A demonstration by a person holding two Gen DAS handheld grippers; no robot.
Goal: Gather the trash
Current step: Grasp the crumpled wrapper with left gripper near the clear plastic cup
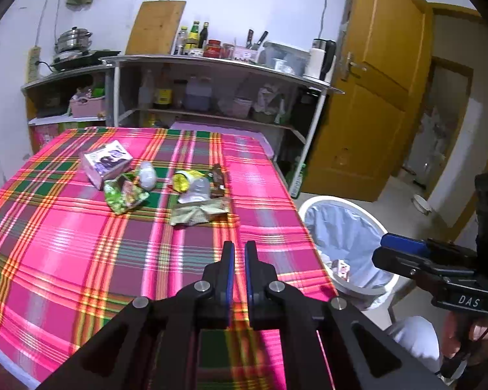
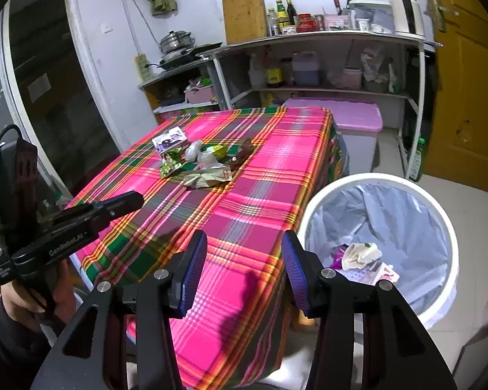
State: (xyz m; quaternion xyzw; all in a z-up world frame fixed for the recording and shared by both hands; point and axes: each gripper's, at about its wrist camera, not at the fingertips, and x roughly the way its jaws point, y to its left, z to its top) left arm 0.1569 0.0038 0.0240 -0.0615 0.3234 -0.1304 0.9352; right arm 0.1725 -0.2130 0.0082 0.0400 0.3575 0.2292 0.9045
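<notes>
Plaid tabletop (image 1: 81,243) carries wrappers (image 1: 127,195) mid-frame. Left hand-held gripper (image 1: 239,250) nearly together, empty; right hand-held gripper (image 2: 244,243) apart, empty, beside the bin (image 2: 439,214).

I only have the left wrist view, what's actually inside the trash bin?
Observer: The right wrist view looks down into the white bin: crumpled cream paper and a pink-printed package lie on the liner.
Operator: Is my right gripper holding anything?
Observer: No. The right gripper stands open and empty over the table's near corner beside the bin.
Operator: What's left of the table?
Observer: A large dark window with a white frame, which your view lacks.
</notes>
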